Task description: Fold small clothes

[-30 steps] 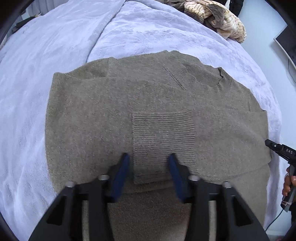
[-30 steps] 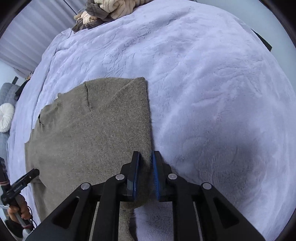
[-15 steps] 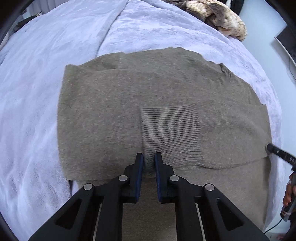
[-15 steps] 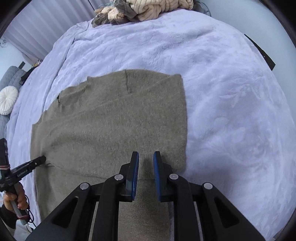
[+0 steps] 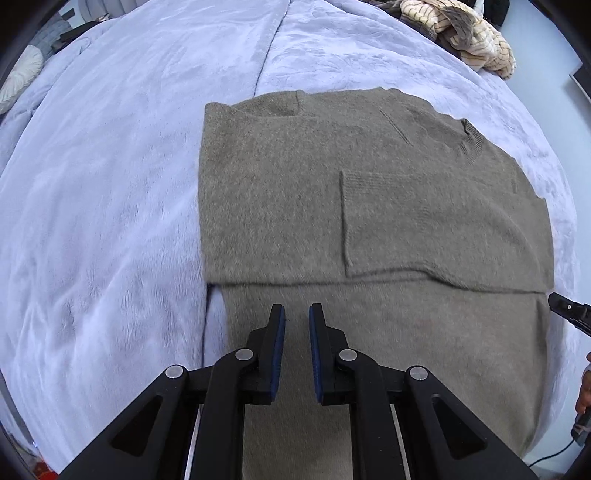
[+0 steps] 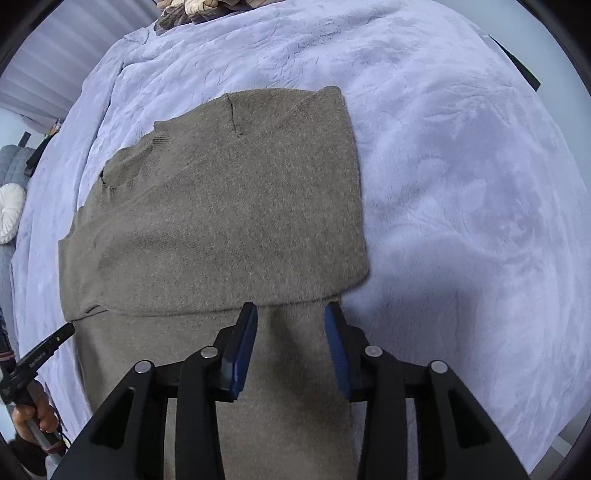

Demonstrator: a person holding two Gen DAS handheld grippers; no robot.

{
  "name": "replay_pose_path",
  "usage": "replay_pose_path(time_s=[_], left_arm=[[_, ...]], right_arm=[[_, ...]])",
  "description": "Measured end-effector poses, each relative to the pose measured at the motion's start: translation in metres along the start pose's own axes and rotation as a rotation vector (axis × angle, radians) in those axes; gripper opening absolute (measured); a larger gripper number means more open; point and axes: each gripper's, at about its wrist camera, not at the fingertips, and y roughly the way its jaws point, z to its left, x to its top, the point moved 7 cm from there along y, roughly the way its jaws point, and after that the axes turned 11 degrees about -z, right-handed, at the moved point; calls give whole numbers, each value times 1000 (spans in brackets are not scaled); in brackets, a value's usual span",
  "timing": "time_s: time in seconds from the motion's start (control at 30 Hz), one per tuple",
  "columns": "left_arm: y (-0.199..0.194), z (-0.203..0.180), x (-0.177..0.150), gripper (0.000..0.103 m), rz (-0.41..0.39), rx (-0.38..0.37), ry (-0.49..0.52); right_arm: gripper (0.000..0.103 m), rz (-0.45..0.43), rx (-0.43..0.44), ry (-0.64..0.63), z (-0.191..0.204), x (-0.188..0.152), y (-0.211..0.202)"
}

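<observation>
Presently, a grey-brown knitted sweater lies flat on a bed covered by a pale lavender plush blanket, with its upper portion forming a squared block and a narrower portion running toward the cameras beneath a horizontal fold edge. A ribbed cuff panel is laid across the top layer in the left wrist view, and the ribbed neckline sits at the far right corner of the block; the same neckline appears at the far left in the right wrist view. The knit is smooth, with one short crease near the far edge. The left claw hovers over the lower portion just short of the fold edge, its blue-padded fingers nearly together with a narrow gap and no fabric between them. The right claw is released, fingers spread wide, tips at the fold edge near the sweater's right side, nothing gripped. The sweater's left and right edges are straight and lie well inside the blanket, with broad bare blanket on both sides and beyond the far edge. A heap of striped cream and brown clothes sits at the far end of the bed, well apart. A white round cushion lies off the bed's left side.
</observation>
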Motion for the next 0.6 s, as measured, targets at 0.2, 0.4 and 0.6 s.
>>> replay_pose_path(time_s=[0.2, 0.4, 0.6], left_arm=[[-14, -15, -14, 15, 39, -8, 4], [-27, -17, -31, 15, 78, 11, 10], [-38, -13, -43, 15, 99, 21, 10]], right_arm=[[52, 48, 33, 48, 12, -27, -15], [59, 84, 42, 68, 22, -54, -29], [65, 102, 57, 67, 34, -67, -38]])
